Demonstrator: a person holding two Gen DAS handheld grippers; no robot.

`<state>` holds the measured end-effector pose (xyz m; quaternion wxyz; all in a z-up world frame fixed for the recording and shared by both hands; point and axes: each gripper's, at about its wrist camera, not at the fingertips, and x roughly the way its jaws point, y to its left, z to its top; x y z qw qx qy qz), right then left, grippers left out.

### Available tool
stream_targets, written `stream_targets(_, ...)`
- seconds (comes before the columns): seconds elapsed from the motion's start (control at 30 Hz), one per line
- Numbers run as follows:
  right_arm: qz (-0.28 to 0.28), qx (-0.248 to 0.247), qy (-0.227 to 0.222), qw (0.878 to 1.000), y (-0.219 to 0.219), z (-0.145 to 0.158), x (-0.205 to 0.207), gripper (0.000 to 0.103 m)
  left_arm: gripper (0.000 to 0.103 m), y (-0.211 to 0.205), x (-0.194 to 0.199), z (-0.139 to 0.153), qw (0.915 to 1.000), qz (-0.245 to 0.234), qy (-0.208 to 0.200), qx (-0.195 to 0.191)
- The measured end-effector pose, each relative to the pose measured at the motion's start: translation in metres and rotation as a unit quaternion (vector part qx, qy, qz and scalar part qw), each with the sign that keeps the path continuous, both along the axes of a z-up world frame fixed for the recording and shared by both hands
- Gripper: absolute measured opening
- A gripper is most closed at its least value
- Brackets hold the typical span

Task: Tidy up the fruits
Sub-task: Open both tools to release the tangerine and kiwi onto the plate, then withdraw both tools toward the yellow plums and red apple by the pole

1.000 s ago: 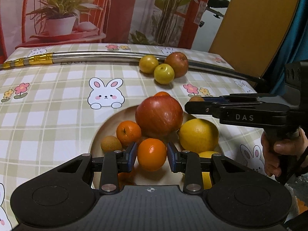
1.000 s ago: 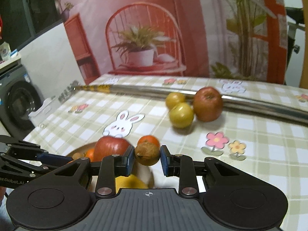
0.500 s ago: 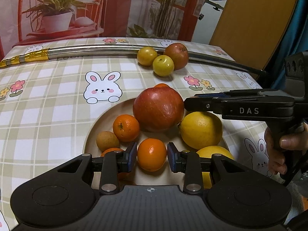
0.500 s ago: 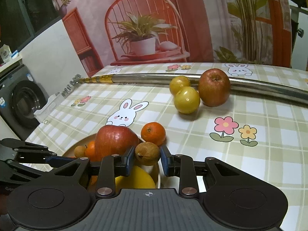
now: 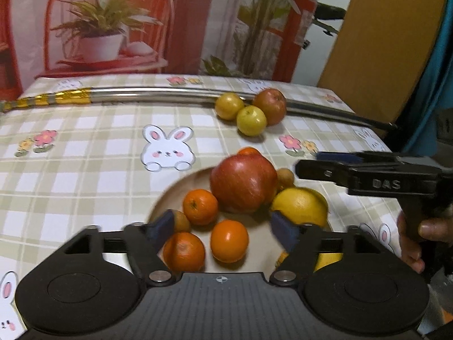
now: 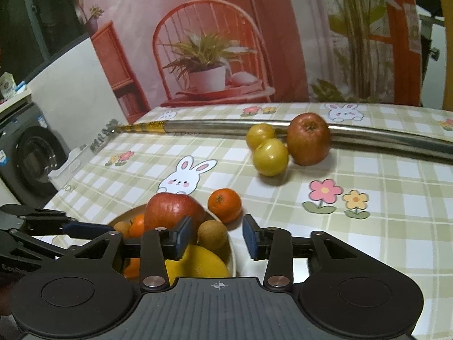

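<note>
A wooden plate (image 5: 181, 187) holds a big red apple (image 5: 243, 182), a lemon (image 5: 300, 205), several small oranges and small brown fruits. My left gripper (image 5: 223, 228) is open above the plate, with an orange (image 5: 229, 240) lying free between its fingers. My right gripper (image 6: 216, 236) is open at the plate's right rim (image 6: 232, 257), and a brown fruit (image 6: 212, 233) rests on the plate beside its left finger. One orange (image 6: 225, 204) lies on the cloth just past the plate. Two yellow fruits (image 6: 270, 156) and a red apple (image 6: 308, 138) sit farther back.
A long metal rod (image 5: 158, 95) with a gold-taped end lies across the back of the table. The checked tablecloth (image 5: 85, 153) has rabbit and flower prints. A washing machine (image 6: 31, 164) stands left of the table. The right gripper also shows in the left wrist view (image 5: 368, 170).
Both grippers opened. The left let its orange down on the plate; the right let its brown fruit down on the plate's right side.
</note>
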<state>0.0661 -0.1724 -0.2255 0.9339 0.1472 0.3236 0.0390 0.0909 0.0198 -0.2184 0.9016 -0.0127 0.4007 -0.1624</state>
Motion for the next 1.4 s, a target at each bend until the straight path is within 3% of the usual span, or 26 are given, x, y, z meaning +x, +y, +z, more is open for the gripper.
stream_targets(0.07,-0.017,-0.007,-0.004,1.0,-0.003,0.003,-0.005,0.063,0.092,0.003,-0.001,0.004,0.9999,0.009,-0.008,-0.003)
stream_targets(0.13,-0.034,-0.009,-0.011,0.999,-0.007,0.006,-0.01,0.069,0.095,0.006,0.0,0.009,0.9997,0.023,-0.011,-0.003)
stream_targets(0.23,-0.063,-0.014,-0.017,0.998,-0.015,0.01,-0.016,0.09,0.096,0.008,0.002,0.015,0.9988,0.044,-0.016,0.009)
stream_targets(0.37,-0.088,-0.018,-0.022,0.996,-0.024,0.017,-0.022,0.099,0.096,0.009,0.008,0.022,0.996,0.078,-0.011,0.042)
stream_targets(0.5,-0.106,-0.014,-0.021,0.994,-0.03,0.022,-0.024,0.101,0.096,0.015,0.016,0.025,0.9944,0.095,0.004,0.046)
stream_targets(0.73,-0.141,0.014,0.012,0.99,-0.039,0.024,-0.019,0.103,0.103,0.017,0.014,0.031,0.9915,0.107,-0.033,0.066)
stream_targets(0.93,-0.149,0.031,0.006,0.988,-0.046,0.026,-0.019,0.103,0.103,0.027,0.022,0.034,0.9939,0.105,-0.026,0.024)
stream_targets(1.07,-0.159,0.031,0.014,0.987,-0.049,0.026,-0.016,0.103,0.103,0.028,0.025,0.036,0.9933,0.11,-0.031,0.017)
stream_targets(1.2,-0.197,0.021,-0.029,0.98,-0.049,0.027,-0.025,0.103,0.103,0.025,0.028,0.039,0.9931,0.106,-0.038,0.034)
stream_targets(1.3,-0.209,0.054,-0.079,0.973,-0.052,0.028,-0.036,0.103,0.103,0.023,0.028,0.041,0.9933,0.096,-0.048,0.045)
stream_targets(1.4,-0.191,0.076,-0.066,0.976,-0.058,0.032,-0.033,0.103,0.103,0.024,0.029,0.043,0.9957,0.083,-0.041,0.006)
